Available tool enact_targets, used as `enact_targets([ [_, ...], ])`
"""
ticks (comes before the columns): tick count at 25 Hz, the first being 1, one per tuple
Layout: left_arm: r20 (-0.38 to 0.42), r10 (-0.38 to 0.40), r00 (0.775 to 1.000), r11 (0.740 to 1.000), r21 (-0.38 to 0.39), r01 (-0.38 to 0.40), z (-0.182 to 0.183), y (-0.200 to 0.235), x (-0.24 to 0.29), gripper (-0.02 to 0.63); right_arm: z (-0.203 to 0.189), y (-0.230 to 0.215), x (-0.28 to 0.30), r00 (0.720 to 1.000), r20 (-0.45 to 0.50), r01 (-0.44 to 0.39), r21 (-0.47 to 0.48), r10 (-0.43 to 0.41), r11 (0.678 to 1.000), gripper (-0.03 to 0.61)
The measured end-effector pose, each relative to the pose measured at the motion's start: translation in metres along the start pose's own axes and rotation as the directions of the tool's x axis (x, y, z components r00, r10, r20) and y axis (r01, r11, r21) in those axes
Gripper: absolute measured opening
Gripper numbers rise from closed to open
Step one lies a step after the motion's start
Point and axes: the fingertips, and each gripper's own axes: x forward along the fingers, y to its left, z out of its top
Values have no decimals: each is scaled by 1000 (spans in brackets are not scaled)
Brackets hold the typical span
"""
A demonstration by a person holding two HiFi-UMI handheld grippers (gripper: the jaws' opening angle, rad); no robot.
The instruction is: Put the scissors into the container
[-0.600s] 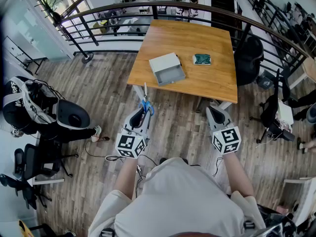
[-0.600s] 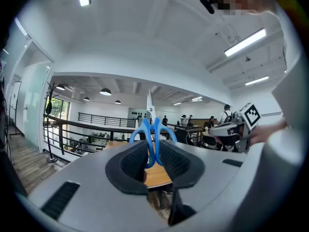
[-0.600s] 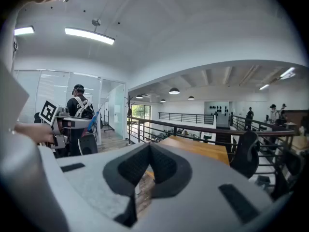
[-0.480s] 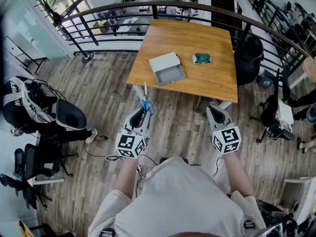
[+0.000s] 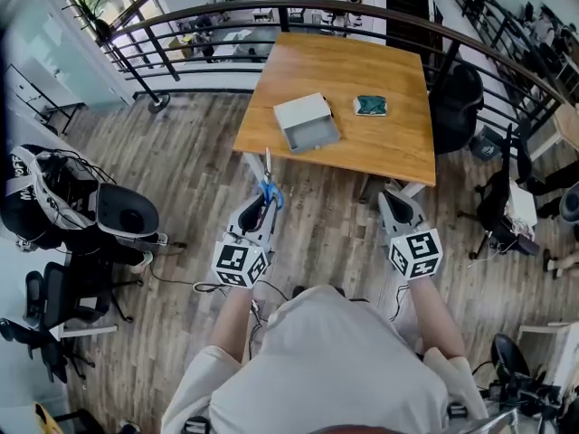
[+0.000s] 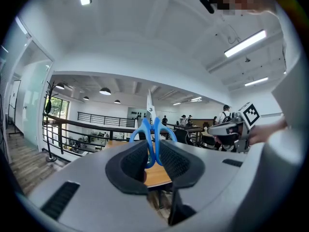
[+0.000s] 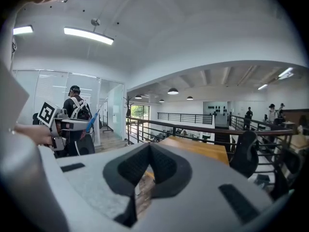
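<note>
Clamping blue scissors handles in left gripper jaws; right gripper jaws closed, empty; grey container ahead on desk.

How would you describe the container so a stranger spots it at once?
Find the wooden table by the curved railing. Near its left front edge sits the container, a pale grey rectangular box. Its only neighbour is a smaller dark green object.

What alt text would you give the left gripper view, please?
The left gripper clamps blue-handled scissors by the handles, blades pointing up. Beyond them lies a wooden table, with the right gripper held at the right.
</note>
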Motion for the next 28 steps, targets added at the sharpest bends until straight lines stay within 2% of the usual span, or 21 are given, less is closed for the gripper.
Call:
enact_targets([
  [14,-17,-22,1000,1000,-8,22,-10,17,-10,71,-3,22,10,1000,-10,20,-1,-20,1000,0],
  [28,-19,-83,996,996,-7,83,-17,43,-21,71,-4,55,25,998,-11,70,-14,-70,997,0],
])
